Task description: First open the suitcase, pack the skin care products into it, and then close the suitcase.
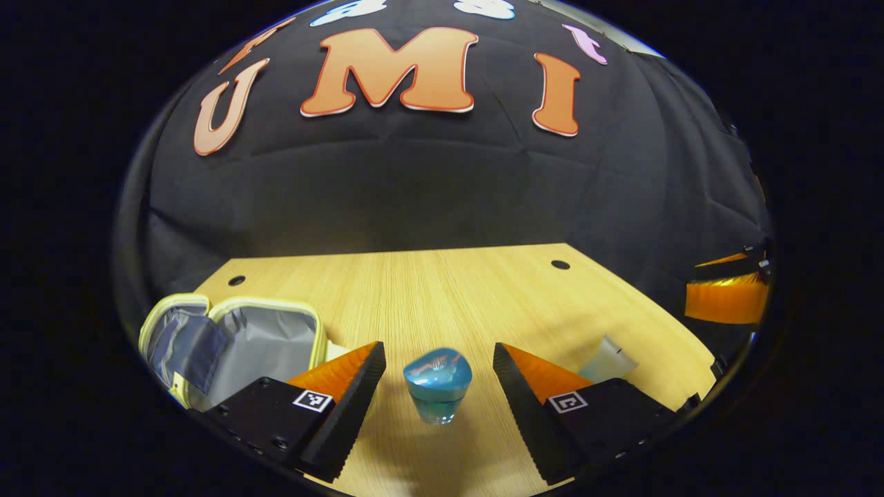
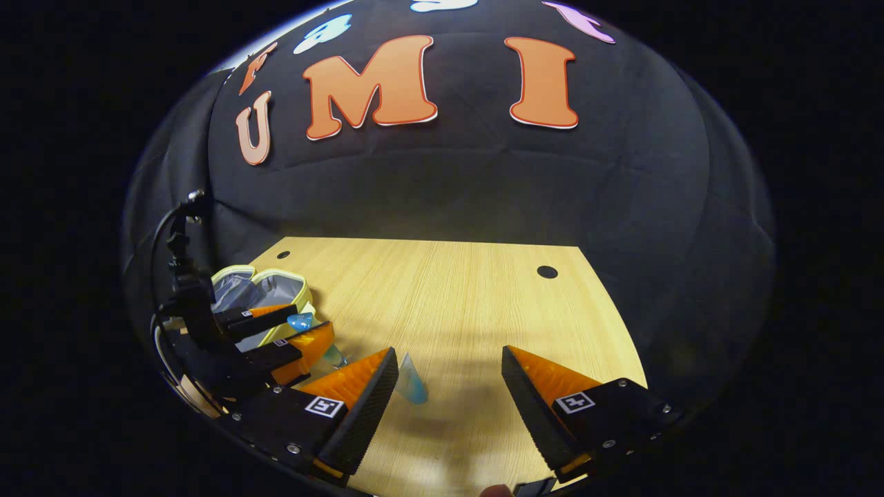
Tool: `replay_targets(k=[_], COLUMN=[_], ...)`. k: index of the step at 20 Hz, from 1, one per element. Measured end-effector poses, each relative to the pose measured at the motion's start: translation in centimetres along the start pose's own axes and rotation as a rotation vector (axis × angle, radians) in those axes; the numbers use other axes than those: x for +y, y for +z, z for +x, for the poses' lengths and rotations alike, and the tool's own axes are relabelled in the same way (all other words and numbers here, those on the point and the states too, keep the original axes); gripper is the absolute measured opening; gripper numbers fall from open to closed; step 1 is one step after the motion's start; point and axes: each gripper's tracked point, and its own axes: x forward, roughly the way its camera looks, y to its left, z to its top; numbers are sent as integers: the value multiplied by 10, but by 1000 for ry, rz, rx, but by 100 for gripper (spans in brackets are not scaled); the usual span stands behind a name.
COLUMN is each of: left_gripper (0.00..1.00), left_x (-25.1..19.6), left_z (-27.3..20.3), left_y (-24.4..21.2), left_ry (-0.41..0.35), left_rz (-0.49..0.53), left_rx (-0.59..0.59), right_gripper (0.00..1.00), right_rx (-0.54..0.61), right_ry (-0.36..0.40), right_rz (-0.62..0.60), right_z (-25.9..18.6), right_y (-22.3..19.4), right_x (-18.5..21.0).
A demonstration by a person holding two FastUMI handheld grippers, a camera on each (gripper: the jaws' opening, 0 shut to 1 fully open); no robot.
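A: Currently the suitcase lies open at the table's left, grey lining showing. Where is the left gripper?

B: Low over the table, fingers spread wide, either side of a blue-capped bottle. The bottle stands upright between them, touching neither. Nothing is gripped.

A: And the right gripper?

B: Also spread and holding nothing. A pale blue tube lies on the wood just beside its left finger. In its view the left gripper sits farther off, next to the suitcase.

A: Stage?

B: Judged: case opened, packing not done; products are out on the table. A whitish tube also lies behind the left gripper's right finger.

A: Risks?

B: The bottle looks top-heavy, with a rounded cap. If one finger meets it first, it could tip or skid away. A grip high on the cap may slip. The carry to the suitcase crosses its raised rim; a low pass could catch there.
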Motion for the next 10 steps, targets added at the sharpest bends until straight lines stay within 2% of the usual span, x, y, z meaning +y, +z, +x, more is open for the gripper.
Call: replay_targets(k=[4, 7, 9, 10], left_gripper=[97, 92, 85, 67], left_x=[3, 3, 0, 3], left_z=[17, 28, 32, 64], left_y=[-34, -47, -54, -64], left_ry=[12, 21, 36, 50], left_rz=[-124, -107, -98, -96], left_rx=[35, 65, 83, 75], right_gripper=[96, 96, 96, 96], right_rx=[56, 74, 93, 97], right_ry=[22, 19, 29, 30], right_rz=[-30, -35, -45, -48], right_z=[10, 22, 24, 27], right_y=[-17, -25, -31, -31], right_x=[-5, -7, -3, -2])
